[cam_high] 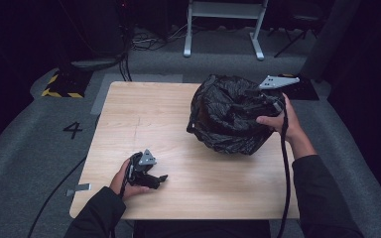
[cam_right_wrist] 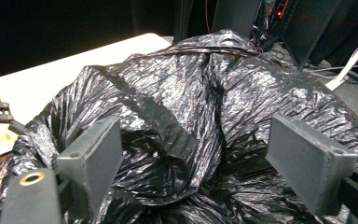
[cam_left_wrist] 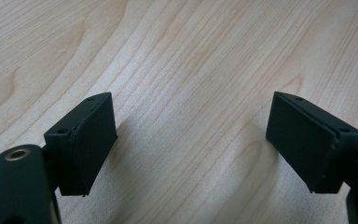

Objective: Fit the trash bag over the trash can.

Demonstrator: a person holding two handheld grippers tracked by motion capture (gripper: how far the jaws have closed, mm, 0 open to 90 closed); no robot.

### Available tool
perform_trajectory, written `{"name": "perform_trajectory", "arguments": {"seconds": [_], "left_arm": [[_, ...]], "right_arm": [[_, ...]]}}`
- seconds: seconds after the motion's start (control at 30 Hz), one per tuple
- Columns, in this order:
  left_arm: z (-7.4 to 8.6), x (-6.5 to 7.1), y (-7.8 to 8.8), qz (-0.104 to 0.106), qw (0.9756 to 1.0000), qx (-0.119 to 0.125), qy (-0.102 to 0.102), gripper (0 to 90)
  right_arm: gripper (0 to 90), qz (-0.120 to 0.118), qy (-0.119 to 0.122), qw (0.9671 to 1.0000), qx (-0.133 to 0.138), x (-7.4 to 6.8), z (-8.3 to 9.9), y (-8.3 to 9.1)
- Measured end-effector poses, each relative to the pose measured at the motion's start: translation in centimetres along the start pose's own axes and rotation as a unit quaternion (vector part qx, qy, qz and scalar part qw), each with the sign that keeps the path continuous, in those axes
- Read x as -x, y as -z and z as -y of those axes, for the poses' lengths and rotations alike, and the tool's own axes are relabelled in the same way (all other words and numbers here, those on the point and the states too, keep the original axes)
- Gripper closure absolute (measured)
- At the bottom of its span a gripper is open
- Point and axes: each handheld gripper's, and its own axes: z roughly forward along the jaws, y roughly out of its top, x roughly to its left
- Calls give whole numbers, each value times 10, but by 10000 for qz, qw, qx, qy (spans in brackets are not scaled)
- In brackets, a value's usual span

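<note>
A crumpled black plastic bag (cam_high: 228, 119) stands bunched on the right half of the light wooden table (cam_high: 144, 114). My right gripper (cam_high: 264, 101) is at the bag's upper right side, with the hand against the plastic. In the right gripper view its jaws (cam_right_wrist: 193, 154) stand wide apart over the bag's glossy folds (cam_right_wrist: 191, 102), and the pads do not press on them. My left gripper (cam_high: 158, 179) lies low on the table near the front left edge. It is open (cam_left_wrist: 191, 135), with bare wood (cam_left_wrist: 191, 51) between its pads.
A white metal frame (cam_high: 223, 29) stands on the floor behind the table. A yellow-and-black striped base (cam_high: 59, 87) sits at the back left. A "4" (cam_high: 73, 130) is marked on the grey carpet at the left. A cable (cam_high: 285, 173) trails down from my right gripper.
</note>
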Motion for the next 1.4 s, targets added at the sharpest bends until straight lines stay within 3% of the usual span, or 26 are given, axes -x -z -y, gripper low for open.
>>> {"name": "perform_trajectory", "arguments": {"seconds": [0.8,1.4], "left_arm": [[0,0,0,-4,10000,-2,2,159],[0,0,0,-15,10000,9,-19,159]], "right_arm": [[207,264,170,9995,54,-13,7,2],[202,388,234,9988,194,-21,12,16]]}}
